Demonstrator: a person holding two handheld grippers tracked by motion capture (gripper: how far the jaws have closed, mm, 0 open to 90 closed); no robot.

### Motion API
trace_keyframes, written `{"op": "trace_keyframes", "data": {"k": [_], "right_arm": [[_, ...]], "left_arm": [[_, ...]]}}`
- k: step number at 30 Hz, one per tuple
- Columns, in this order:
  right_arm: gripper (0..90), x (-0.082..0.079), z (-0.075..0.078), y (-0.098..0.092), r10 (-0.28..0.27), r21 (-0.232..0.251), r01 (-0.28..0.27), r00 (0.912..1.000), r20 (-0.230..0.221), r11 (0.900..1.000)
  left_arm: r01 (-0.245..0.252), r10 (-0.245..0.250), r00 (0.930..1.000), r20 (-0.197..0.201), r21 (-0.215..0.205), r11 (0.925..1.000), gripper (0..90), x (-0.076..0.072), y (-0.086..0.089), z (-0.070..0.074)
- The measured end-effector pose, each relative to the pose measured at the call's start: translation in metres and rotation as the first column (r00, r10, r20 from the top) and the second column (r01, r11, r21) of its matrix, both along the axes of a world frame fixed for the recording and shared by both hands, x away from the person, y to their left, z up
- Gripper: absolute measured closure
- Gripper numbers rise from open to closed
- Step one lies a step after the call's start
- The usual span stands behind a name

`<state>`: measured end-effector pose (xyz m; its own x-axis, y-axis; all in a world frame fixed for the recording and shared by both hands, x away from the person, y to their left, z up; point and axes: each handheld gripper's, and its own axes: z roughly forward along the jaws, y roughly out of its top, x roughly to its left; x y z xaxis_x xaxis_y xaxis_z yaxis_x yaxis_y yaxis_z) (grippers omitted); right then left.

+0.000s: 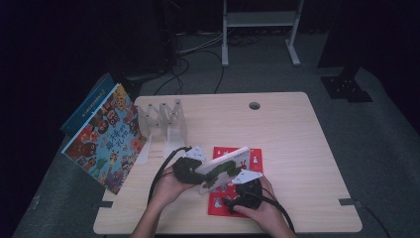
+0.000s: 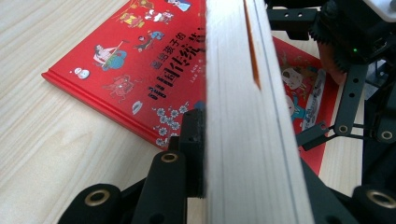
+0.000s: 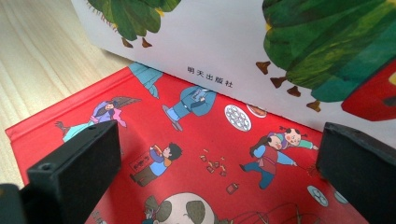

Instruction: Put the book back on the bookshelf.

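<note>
From the high view, the left hand-held gripper (image 1: 190,166) grips the white caterpillar book (image 1: 225,168) at its left edge, holding it tilted above the red book (image 1: 255,156) that lies flat on the desk (image 1: 297,139); the right hand-held gripper (image 1: 247,191) sits just in front of both books, and a colourful picture book (image 1: 106,136) leans at the desk's left edge beside a clear rack (image 1: 163,121). In the left gripper view, the jaws pinch the white book's page block (image 2: 247,116) edge-on, the red book (image 2: 140,65) beneath. In the right gripper view, the jaws stand spread and hold nothing, over the red book (image 3: 196,158), with the white book's cover (image 3: 224,37) just beyond.
</note>
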<state>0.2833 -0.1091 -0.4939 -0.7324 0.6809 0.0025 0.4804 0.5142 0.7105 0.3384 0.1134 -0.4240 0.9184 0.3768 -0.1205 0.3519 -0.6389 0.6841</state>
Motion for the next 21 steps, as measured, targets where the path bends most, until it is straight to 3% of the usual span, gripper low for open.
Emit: {"op": "trace_keyframes", "data": {"k": [11,21], "right_arm": [[0.0,0.000,0.000,0.000,0.001,-0.001,-0.001,1.0000,0.005,1.000],[0.0,0.000,0.000,0.000,-0.002,0.001,0.002,1.0000,0.004,1.000]], "left_arm": [[-0.017,0.018,0.9995,0.025,-0.015,0.9997,75.6,-0.001,0.008,0.008],[-0.058,0.060,0.9977,0.032,-0.065,0.9962,75.6,-0.002,0.035,0.027]]}}
